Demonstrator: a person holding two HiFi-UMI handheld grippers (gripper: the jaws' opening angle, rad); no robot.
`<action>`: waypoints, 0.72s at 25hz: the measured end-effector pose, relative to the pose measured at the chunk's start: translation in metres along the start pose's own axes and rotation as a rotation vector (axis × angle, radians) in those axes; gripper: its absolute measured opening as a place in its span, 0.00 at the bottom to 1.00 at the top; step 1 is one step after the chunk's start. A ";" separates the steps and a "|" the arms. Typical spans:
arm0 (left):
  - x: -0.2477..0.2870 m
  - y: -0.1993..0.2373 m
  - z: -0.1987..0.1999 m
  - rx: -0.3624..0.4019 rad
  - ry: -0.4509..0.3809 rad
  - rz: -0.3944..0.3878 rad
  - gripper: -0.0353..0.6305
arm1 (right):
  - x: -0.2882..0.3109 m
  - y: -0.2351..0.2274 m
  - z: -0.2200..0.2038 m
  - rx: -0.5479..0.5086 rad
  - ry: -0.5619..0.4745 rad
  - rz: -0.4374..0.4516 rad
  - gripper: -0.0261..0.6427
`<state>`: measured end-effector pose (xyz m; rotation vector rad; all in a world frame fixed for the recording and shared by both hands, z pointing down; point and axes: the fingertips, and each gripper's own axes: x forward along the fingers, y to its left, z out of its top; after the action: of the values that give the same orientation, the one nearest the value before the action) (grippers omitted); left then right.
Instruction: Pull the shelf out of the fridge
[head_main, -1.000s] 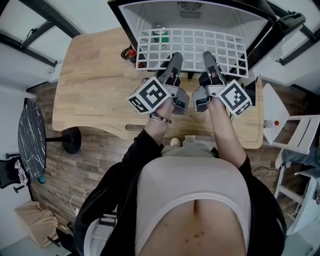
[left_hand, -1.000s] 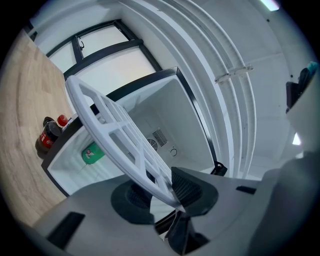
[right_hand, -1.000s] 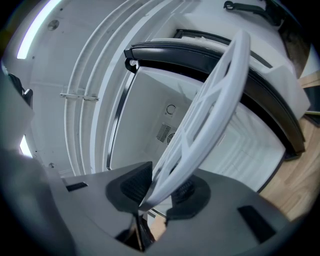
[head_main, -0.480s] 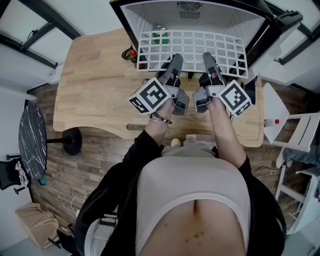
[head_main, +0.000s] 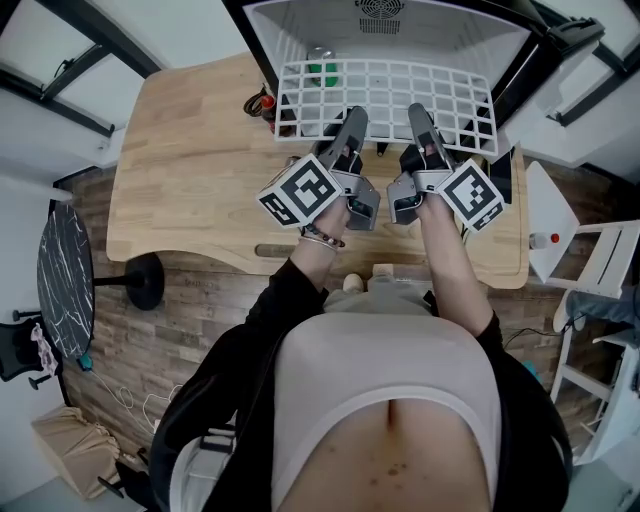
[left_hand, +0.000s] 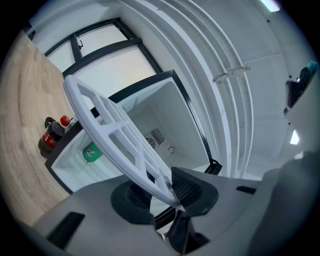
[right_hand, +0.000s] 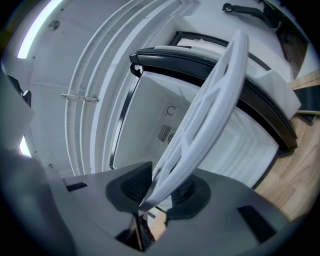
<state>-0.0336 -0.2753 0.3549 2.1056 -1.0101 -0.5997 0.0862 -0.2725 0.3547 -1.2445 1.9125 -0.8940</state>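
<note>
A white grid shelf (head_main: 385, 95) sticks out of the open white fridge (head_main: 390, 28) at the back of the wooden table (head_main: 190, 170), most of it over the tabletop. My left gripper (head_main: 352, 122) is shut on the shelf's near edge left of its middle. My right gripper (head_main: 418, 118) is shut on the same edge further right. In the left gripper view the shelf (left_hand: 115, 135) runs slantwise out from between the two pads of the gripper (left_hand: 162, 187). The right gripper view has the shelf's rim (right_hand: 210, 110) pinched by the gripper (right_hand: 160, 187) in the same way.
A green can (head_main: 322, 72) stands inside the fridge under the shelf. Dark bottles (head_main: 262, 103) stand on the table at the fridge's left corner. The black fridge door (head_main: 525, 75) hangs open at the right. A white stand (head_main: 600, 265) is beyond the table's right end.
</note>
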 end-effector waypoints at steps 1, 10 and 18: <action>-0.001 0.000 -0.001 0.000 0.001 0.000 0.21 | -0.001 0.000 -0.001 -0.001 0.000 -0.001 0.20; -0.007 -0.001 -0.002 0.008 0.002 -0.001 0.21 | -0.007 0.003 -0.004 -0.014 0.001 -0.007 0.20; -0.014 -0.004 -0.006 0.008 0.007 -0.008 0.21 | -0.014 0.003 -0.008 -0.015 0.009 -0.020 0.20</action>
<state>-0.0365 -0.2599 0.3571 2.1179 -1.0021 -0.5934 0.0823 -0.2570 0.3587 -1.2718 1.9199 -0.8984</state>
